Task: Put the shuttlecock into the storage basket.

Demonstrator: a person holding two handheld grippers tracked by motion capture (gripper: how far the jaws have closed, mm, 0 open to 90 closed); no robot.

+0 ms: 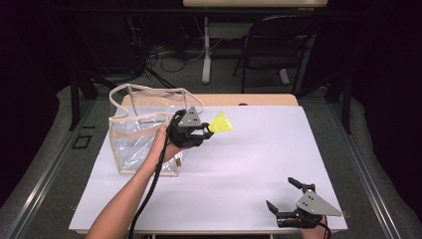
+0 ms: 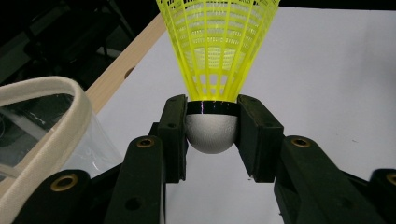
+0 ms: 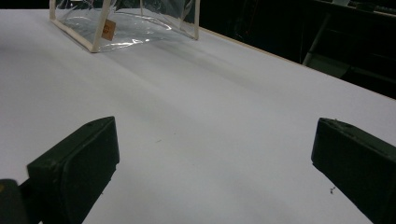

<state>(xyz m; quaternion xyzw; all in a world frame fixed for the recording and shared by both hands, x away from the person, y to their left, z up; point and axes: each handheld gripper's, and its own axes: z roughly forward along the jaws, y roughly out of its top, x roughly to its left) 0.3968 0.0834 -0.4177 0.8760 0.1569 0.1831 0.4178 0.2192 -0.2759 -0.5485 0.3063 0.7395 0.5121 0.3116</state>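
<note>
A yellow plastic shuttlecock [image 1: 220,123] with a white cork base [image 2: 211,133] is held above the white table. My left gripper [image 1: 206,130] is shut on that base, its skirt [image 2: 217,44] pointing away from the jaws, right beside a clear plastic bag [image 1: 142,130] with cream trim that stands upright at the table's left. The bag's rim [image 2: 44,93] shows at the left of the left gripper view. My right gripper [image 1: 283,194] rests near the front right corner, jaws wide apart with nothing between them; its fingers [image 3: 77,161] frame bare table.
The white tabletop [image 1: 249,159] has a wooden strip along its far edge [image 1: 249,99]. Behind the table stand a dark chair [image 1: 278,45] and a table leg [image 1: 206,50] with cables on the floor. The bag's base [image 3: 112,32] lies far ahead in the right gripper view.
</note>
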